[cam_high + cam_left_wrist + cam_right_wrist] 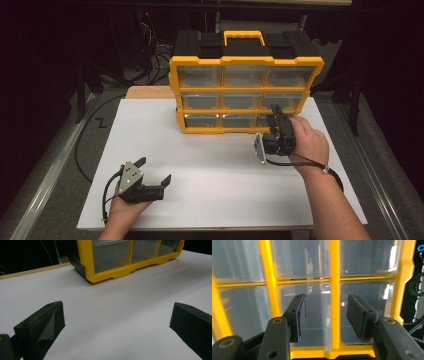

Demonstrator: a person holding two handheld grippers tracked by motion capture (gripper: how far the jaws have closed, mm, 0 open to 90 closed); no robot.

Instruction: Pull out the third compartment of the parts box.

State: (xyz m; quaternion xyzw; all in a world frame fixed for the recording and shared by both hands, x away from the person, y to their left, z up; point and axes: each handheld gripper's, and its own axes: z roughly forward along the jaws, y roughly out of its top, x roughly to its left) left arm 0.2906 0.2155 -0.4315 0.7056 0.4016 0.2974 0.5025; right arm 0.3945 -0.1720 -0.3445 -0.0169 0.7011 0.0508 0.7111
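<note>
A yellow and black organiser case stands upright at the back of the white table, its clear drawers facing me in three rows. My right gripper is held up against the case's bottom right drawers. In the right gripper view its jaws stand open, nothing between them, and the yellow divider between two drawers lies straight ahead. My left gripper rests low at the table's front left, open wide and empty. From the left gripper the case's lower corner shows farther off.
A wooden board edge sticks out behind the table at the left. Cables lie on the dark floor behind the case. Metal rails run along both sides of the table. Bare white surface lies between the two grippers.
</note>
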